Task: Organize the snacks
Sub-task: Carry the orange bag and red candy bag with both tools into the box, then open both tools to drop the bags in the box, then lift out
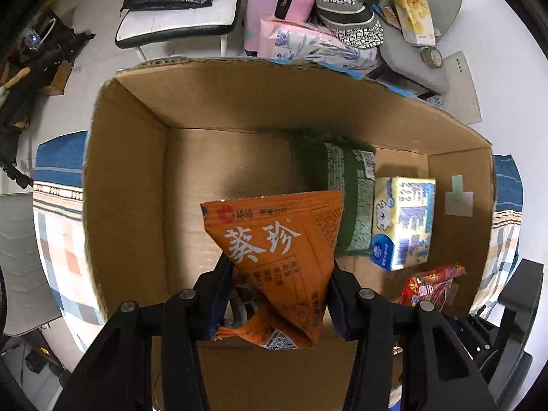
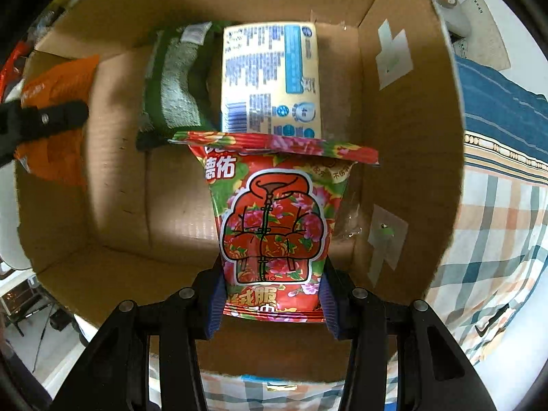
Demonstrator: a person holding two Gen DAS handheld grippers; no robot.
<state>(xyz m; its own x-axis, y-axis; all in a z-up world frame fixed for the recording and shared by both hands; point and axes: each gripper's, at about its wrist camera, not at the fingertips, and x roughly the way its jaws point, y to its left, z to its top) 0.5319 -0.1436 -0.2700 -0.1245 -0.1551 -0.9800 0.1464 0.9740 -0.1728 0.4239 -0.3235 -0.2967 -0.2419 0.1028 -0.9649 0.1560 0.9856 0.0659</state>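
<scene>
An open cardboard box sits on a checked bedspread. My left gripper is shut on an orange snack bag, held above the box's floor. My right gripper is shut on a red floral packet inside the same box. On the box floor lie a dark green packet and a pale yellow and blue pack, side by side; both show again in the right wrist view as the green packet and the yellow pack. The orange bag and left gripper appear at the left of that view.
Beyond the box's far wall stand a pink suitcase, a patterned bag, a floral pack and a grey cushion with a yellow snack pack. A white table holds a black bag. The checked bedspread surrounds the box.
</scene>
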